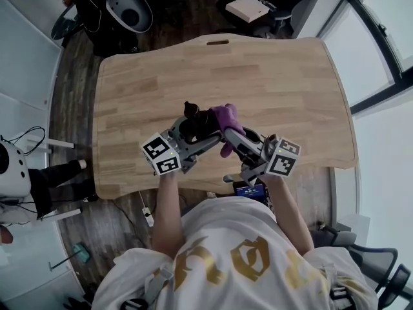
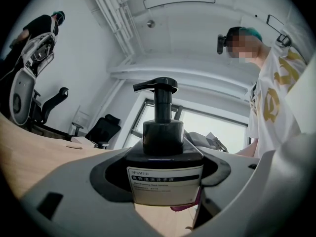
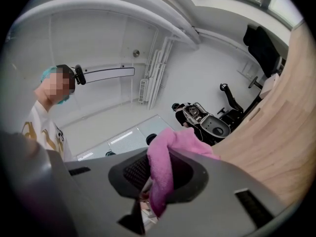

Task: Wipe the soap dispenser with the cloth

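A black pump soap dispenser [image 2: 165, 154] with a white label sits clamped between the jaws of my left gripper [image 1: 193, 133]; in the head view the soap dispenser [image 1: 192, 116] is held above the wooden table [image 1: 161, 76], tilted toward the far side. My right gripper [image 1: 231, 134] is shut on a pink-purple cloth [image 1: 227, 118]. The cloth [image 3: 163, 169] hangs folded between its jaws and lies against the dispenser's right side in the head view. A bit of the cloth [image 2: 190, 205] shows below the bottle in the left gripper view.
The light wooden table has a handle slot [image 1: 218, 42] at its far edge. Office chairs [image 1: 126, 8] stand beyond the far left corner, a white box [image 1: 247, 8] on a stool beyond the far edge. A window wall [image 1: 381, 37] runs along the right.
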